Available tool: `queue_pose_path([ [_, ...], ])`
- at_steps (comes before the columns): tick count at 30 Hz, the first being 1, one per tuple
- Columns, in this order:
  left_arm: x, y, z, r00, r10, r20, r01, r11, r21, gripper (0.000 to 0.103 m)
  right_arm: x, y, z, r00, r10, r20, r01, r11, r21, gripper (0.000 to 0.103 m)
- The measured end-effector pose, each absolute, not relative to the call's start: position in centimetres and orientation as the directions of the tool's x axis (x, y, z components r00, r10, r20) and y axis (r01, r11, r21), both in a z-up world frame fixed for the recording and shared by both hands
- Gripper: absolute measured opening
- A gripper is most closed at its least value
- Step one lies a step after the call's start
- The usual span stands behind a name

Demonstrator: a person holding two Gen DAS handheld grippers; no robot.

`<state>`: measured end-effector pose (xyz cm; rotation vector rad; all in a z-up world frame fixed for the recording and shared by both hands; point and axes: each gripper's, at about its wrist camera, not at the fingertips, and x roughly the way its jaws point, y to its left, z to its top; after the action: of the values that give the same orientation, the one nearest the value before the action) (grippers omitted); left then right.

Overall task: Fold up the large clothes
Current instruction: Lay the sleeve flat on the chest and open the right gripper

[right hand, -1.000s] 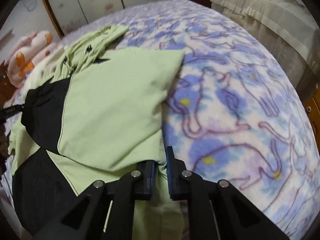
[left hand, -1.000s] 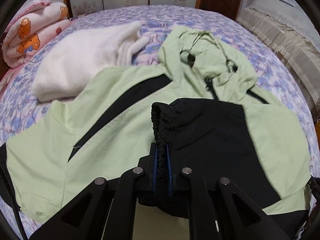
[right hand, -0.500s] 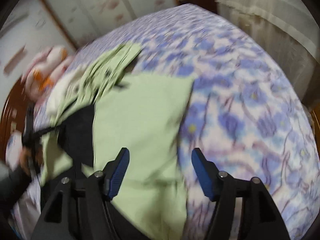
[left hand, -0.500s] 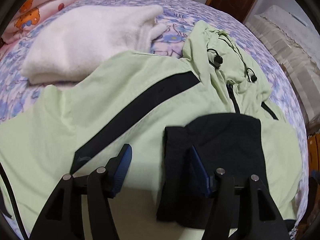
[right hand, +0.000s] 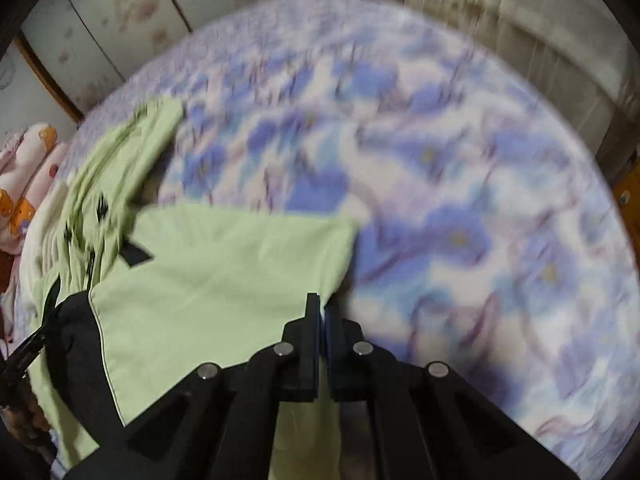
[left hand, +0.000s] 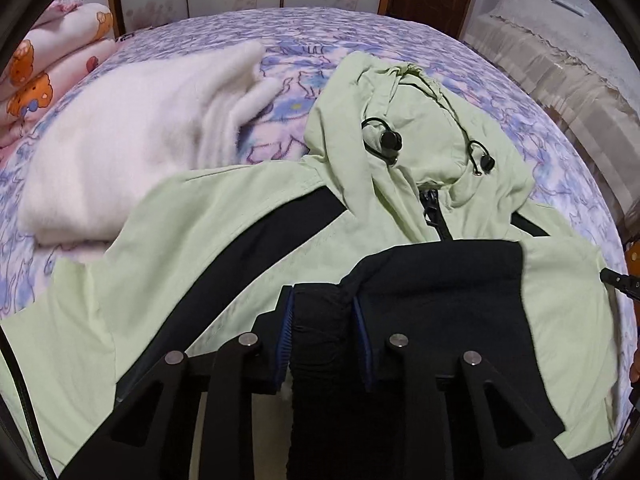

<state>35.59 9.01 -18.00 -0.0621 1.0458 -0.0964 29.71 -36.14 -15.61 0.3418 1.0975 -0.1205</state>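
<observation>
Pale green and black, the jacket [left hand: 224, 248] is spread on the bed [right hand: 460, 208], its hood [left hand: 404, 128] toward the headboard. The left gripper [left hand: 322, 328], jaws just closing, is clamped on the black cuff [left hand: 320, 320] folded over the jacket's chest. The right gripper [right hand: 322, 320], just closed, is shut at the jacket's right edge; whether fabric is pinched cannot be told. A thin grip could slip and undo the fold. A white blanket [left hand: 132, 140] touches the jacket's left shoulder, crowding that side.
</observation>
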Motion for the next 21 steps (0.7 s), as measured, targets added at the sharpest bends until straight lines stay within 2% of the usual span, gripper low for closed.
queue_pose_path([
  [3, 36.0, 8.4, -19.8, 0.457, -0.066, -0.887, 0.046, 0.998, -0.050, 0.026, 29.9, -36.1, -17.2, 0.398, 0.056, -0.916, 0.268, 0.947, 0.174, 0.002],
  [5, 35.9, 8.4, -19.5, 0.458, -0.061, -0.887, 0.044, 0.998, -0.046, 0.028, 29.5, -35.7, -16.2, 0.400, 0.030, -0.916, 0.273, 0.950, 0.150, 0.007],
  [7, 35.4, 9.2, -18.7, 0.446, -0.079, -0.892, 0.034, 0.997, -0.072, 0.028, 28.8, -35.4, -14.9, 0.408, -0.011, -0.913, 0.280, 0.953, 0.114, 0.007],
  [10, 34.0, 10.2, -17.3, 0.468, -0.050, -0.882, 0.021, 0.999, -0.045, 0.028, 27.1, -34.1, -12.3, 0.460, -0.041, -0.887, 0.253, 0.964, 0.087, 0.009],
  [12, 33.0, 10.2, -16.0, 0.484, -0.018, -0.875, 0.022, 1.000, -0.009, 0.030, 25.8, -32.6, -11.1, 0.496, -0.011, -0.868, 0.218, 0.970, 0.112, 0.018],
  [14, 31.5, 9.5, -14.9, 0.511, -0.045, -0.858, 0.057, 0.998, -0.018, 0.036, 24.5, -30.2, -10.1, 0.537, 0.018, -0.844, 0.168, 0.978, 0.127, 0.043],
  [15, 30.8, 8.9, -14.5, 0.525, -0.061, -0.849, 0.074, 0.997, -0.026, 0.039, 23.8, -28.6, -10.1, 0.551, 0.035, -0.834, 0.137, 0.982, 0.132, 0.047],
  [21, 27.9, 5.1, -15.4, 0.525, -0.180, -0.832, 0.105, 0.984, -0.146, 0.039, 21.8, -18.5, -11.4, 0.539, 0.209, -0.816, -0.104, 0.978, 0.181, 0.049],
])
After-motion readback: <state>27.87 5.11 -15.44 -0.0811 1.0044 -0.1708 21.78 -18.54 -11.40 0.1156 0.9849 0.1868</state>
